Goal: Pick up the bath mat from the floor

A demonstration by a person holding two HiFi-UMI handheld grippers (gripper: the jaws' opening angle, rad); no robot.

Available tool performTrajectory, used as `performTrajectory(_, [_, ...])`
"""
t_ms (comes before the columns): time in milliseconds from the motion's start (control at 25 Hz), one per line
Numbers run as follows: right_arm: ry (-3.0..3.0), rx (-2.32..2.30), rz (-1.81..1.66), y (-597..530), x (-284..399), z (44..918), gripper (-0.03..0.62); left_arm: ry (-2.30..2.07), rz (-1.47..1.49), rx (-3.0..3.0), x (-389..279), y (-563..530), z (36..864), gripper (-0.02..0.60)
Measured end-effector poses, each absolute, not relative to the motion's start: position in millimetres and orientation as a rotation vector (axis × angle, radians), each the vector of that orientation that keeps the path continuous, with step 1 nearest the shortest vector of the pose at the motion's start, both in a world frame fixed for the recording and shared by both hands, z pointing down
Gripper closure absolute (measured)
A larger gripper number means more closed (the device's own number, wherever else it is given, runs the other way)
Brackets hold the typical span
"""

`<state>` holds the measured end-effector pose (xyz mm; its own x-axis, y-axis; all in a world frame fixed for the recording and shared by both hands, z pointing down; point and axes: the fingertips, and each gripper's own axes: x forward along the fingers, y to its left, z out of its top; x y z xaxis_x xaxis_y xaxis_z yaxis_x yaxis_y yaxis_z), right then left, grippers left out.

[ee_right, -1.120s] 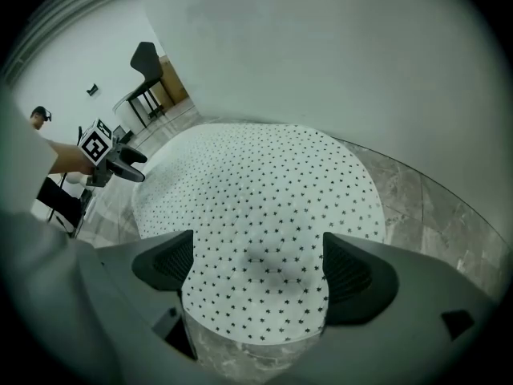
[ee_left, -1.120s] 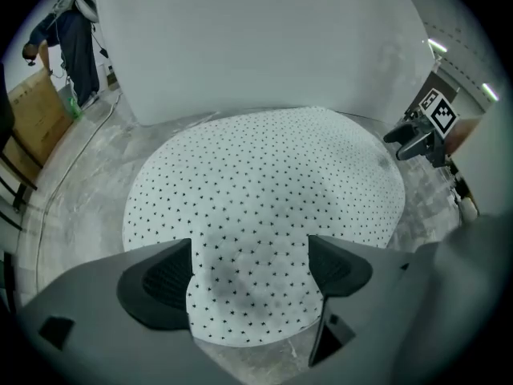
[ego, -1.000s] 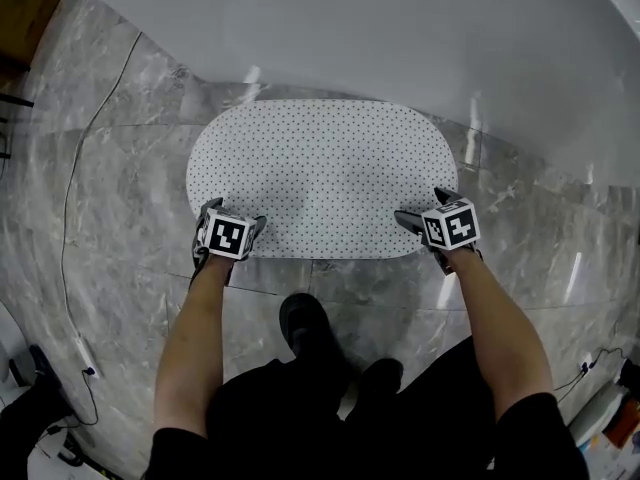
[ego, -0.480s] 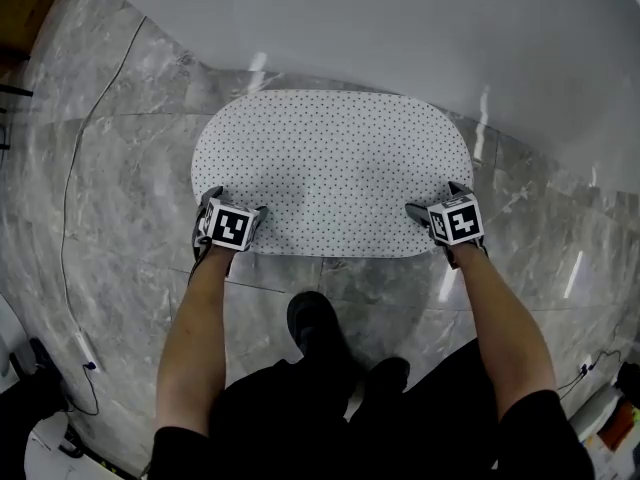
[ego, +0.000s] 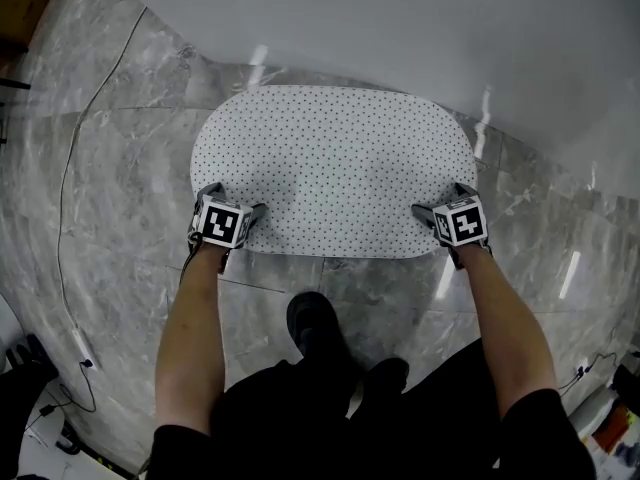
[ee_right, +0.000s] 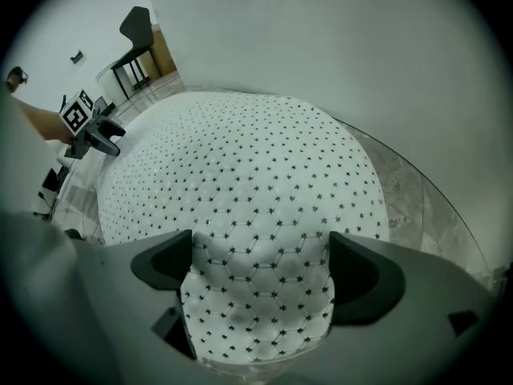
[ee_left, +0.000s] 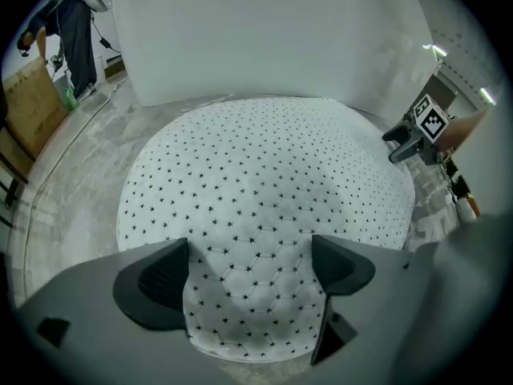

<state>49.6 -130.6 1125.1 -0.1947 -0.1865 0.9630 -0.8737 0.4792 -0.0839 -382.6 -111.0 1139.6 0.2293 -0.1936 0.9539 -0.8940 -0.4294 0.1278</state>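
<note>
Gaping wide, left tool [ee_left: 248, 267] and right tool [ee_right: 260, 265] straddle the bath mat [ego: 330, 168] edge, gripping nothing.

The bath mat [ego: 330, 168] is a white oblong pad with rounded ends, quilted in a hexagon pattern and covered with small dark star-shaped marks, lying flat and unfolded on the grey marble floor [ego: 120, 148], long sides running left to right in the head view.

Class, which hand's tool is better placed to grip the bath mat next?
Neither clearly: left tool and right tool both stand open over the near edge of the bath mat, one per corner.
</note>
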Motion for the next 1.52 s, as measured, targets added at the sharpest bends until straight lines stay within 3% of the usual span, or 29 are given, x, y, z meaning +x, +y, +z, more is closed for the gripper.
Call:
performTrajectory(520, [-1.667, 0.917, 0.808, -130, 49, 1125, 0.077, -1.018, 1.255, 1.794, -384, -110, 1138, 0.104])
performTrajectory(680, [-1.658, 0.913, 0.810, -131, 49, 1125, 0.079, -1.041, 1.274, 1.790, -394, -117, 1142, 0.032])
performTrajectory(1080, [-1.626, 0.887, 0.823, -131, 47, 1123, 0.095, -1.058, 1.231, 1.798, -400, -118, 1144, 0.028])
performTrajectory(1320, [-1.671, 0.843, 0.768, -129, 36, 1119, 0.177, -1.033, 1.277, 1.787, -387, -115, 1136, 0.032])
performTrajectory(1360, [-1.679, 0.834, 0.760, -129, 33, 1118, 0.194, -1.015, 1.301, 1.805, -383, -115, 1134, 0.047])
performTrajectory(1480, [-1.690, 0.821, 0.747, -128, 30, 1118, 0.215, -0.925, 1.415, 1.882, -367, -112, 1126, 0.242])
performTrajectory(1520, [-1.693, 0.819, 0.743, -128, 30, 1118, 0.220, -0.907, 1.428, 1.899, -364, -111, 1126, 0.267])
